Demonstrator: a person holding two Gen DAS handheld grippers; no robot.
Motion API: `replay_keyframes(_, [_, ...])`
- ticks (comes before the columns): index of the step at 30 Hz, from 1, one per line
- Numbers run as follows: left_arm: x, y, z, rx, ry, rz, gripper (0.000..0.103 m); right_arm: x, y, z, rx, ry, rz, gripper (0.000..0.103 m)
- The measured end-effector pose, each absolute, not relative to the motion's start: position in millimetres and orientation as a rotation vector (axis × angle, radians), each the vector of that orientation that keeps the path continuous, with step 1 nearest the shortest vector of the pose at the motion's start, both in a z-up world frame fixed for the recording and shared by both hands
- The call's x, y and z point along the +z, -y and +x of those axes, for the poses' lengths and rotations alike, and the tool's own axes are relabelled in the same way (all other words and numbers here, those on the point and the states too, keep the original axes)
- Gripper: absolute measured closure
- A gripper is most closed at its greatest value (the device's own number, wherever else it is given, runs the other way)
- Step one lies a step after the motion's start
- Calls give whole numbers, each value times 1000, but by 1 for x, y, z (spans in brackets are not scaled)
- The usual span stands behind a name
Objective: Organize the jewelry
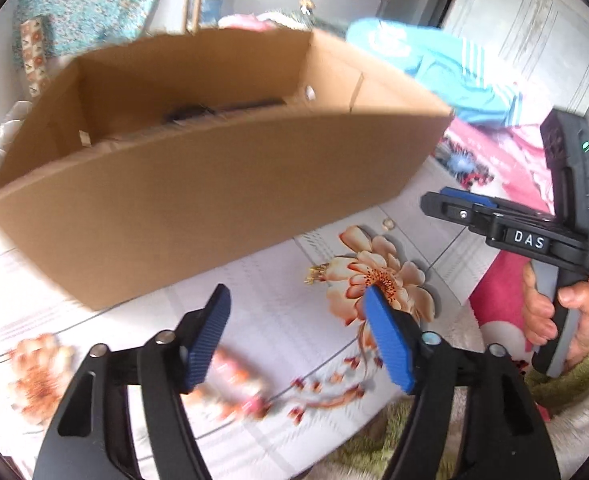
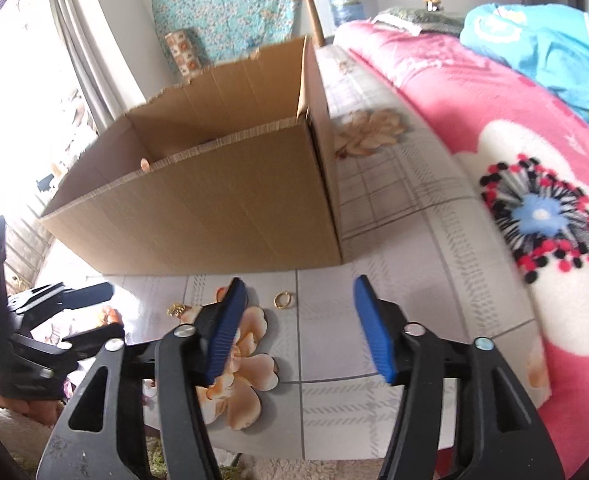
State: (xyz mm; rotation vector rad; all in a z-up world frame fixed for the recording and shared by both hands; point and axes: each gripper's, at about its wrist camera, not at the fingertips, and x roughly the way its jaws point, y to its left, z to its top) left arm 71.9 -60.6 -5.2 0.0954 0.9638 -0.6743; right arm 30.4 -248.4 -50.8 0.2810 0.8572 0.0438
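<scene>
Right wrist view: right gripper (image 2: 298, 328) low centre, blue ribbed pads spread wide, nothing between them. Gold ring (image 2: 283, 300) lies flat on the tablecloth (image 2: 394, 208) just above the gap, a little below the cardboard box (image 2: 198, 208) that fills the frame's centre. A second small gold piece (image 2: 175, 309), shape unclear, sits to the ring's left on the printed flower. Left wrist view: left gripper (image 1: 296, 336) at bottom, jaws likewise apart and empty; the gold piece (image 1: 316, 273) shows just above them, at the flower's edge, and a pale small item (image 1: 388, 223), too blurred to identify, lies higher, near the box's lower right corner. A hand (image 1: 554, 316) at right edge holds the other tool. Materials: the box is plain corrugated card, open-topped, stiff walls with rough-cut rims; the cloth is smooth, with a grey check and peach flowers; a pink plush blanket (image 2: 514, 140) lies to the right. Handling judgement: the ring is light, hard, thin and probably slippery on this slick cloth; it may skate or flip if nudged. Best to pinch across its band from above, pads straddling opposite sides, closing slowly. The ribbed pads should help hold it.
</scene>
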Motion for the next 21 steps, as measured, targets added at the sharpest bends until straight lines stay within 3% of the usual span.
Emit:
replay_keyframes(2, [9, 40, 65, -654, -930, 78, 27, -44, 251, 26, 38, -834, 282, 37])
replay_keyframes(13, [50, -31, 36, -492, -780, 53, 7, -5, 246, 11, 19, -750, 162, 16])
replay_keyframes(21, [33, -38, 23, -473, -810, 44, 5, -3, 230, -5, 5, -769, 113, 9])
